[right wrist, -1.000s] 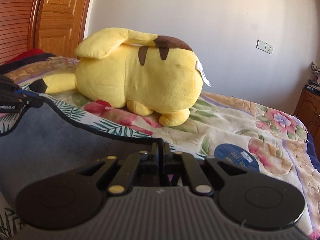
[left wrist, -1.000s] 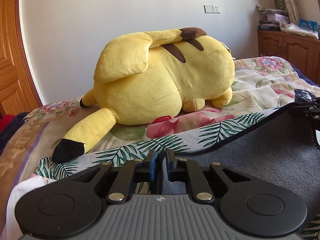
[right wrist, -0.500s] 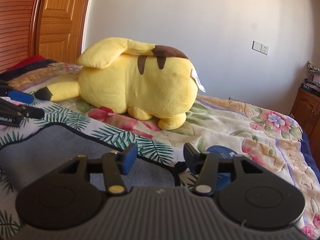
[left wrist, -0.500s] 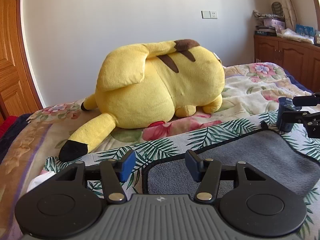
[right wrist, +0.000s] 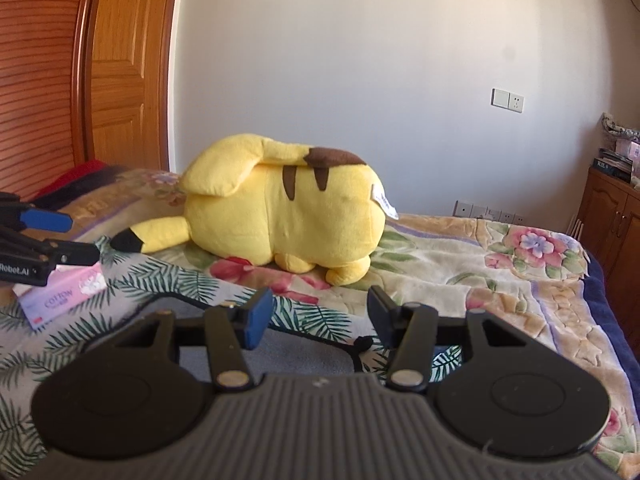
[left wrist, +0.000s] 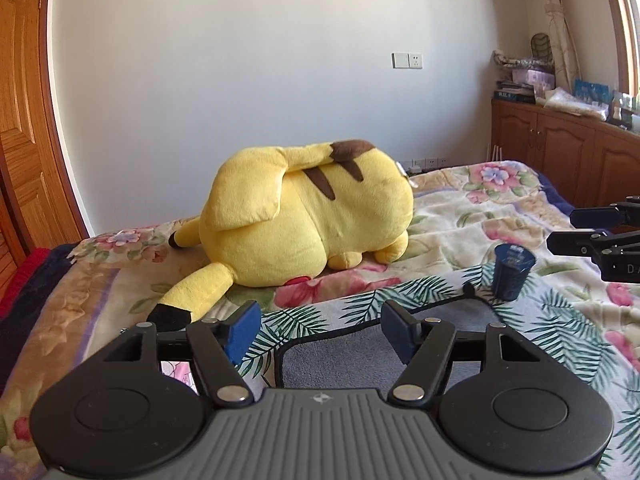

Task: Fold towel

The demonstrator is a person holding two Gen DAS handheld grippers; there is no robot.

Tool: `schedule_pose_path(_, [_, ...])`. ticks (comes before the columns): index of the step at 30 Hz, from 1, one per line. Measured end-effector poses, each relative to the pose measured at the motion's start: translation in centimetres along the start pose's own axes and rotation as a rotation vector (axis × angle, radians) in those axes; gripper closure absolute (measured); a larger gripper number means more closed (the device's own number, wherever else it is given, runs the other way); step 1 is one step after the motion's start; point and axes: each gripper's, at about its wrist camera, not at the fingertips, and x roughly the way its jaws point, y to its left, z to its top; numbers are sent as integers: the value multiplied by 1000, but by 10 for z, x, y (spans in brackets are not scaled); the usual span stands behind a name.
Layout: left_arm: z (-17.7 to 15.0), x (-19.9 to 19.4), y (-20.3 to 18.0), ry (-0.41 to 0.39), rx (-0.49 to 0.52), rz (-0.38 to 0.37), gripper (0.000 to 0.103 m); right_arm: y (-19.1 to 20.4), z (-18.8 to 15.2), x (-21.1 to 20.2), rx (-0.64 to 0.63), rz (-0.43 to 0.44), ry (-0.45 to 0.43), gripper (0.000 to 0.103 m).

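My left tongs (left wrist: 322, 330) are released, the two fingers spread wide with blue rubbery pads (left wrist: 241, 332) showing, and nothing between them; they hang just above the towel (left wrist: 360, 354), which lies flat on the bed (left wrist: 500, 220). My right tongs (right wrist: 320, 318) are likewise released, fingers apart, empty, above the same towel (right wrist: 304, 350). The towel is a soft grey nap with a dark piped border, and around it spreads a palm-leaf printed margin (left wrist: 560, 332); I cannot tell whether that margin is part of the towel or a separate cloth beneath. A small dark loop (right wrist: 363, 343) sticks out at the towel's far corner on my right side. Beyond the towel's far edge, a plump yellow plush toy (left wrist: 308, 220) with brown stripes and a black-tipped ear lies on the quilted floral bedspread. A dark blue tapered cup (left wrist: 512, 274) stands near the towel's far right corner. A pink tissue pack (right wrist: 60, 292), flat and rectangular, rests by the bed's left edge. A wooden cabinet (left wrist: 560, 152) stands past the bed's right side.
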Motion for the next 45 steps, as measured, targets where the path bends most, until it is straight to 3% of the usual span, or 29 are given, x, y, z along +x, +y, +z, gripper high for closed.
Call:
schedule_pose_path(8, [-2,-56,-3,-12,-42,-13,50,10,2,-43,25,6,-13,49])
schedule_pose_path(16, [-26,-90,-6,34,-22,-7,48,25,-11,-78,32,27,-6,49])
schedule_pose_path(27, [-52,-141,-11,33,-54,-26,42,43,-32,-129,40,46,-1,48])
schedule_pose_path(32, [-53,-167,-14,10,-60,-37,34,48,-38,-145,41,46,6,45])
schedule_pose_path(38, [-51,-196,-20,-20,-38,-34,24,54,-41,-164,44,37,-7,29])
schedule_pose_path(40, [-51,-205,-22,-23,-42,-34,19,56,-42,-170,53,38,-14,20])
schedule_pose_path(45, [-52,-222,-25,-25,-53,-38,16,60,-45,-184,69,32,-29,0])
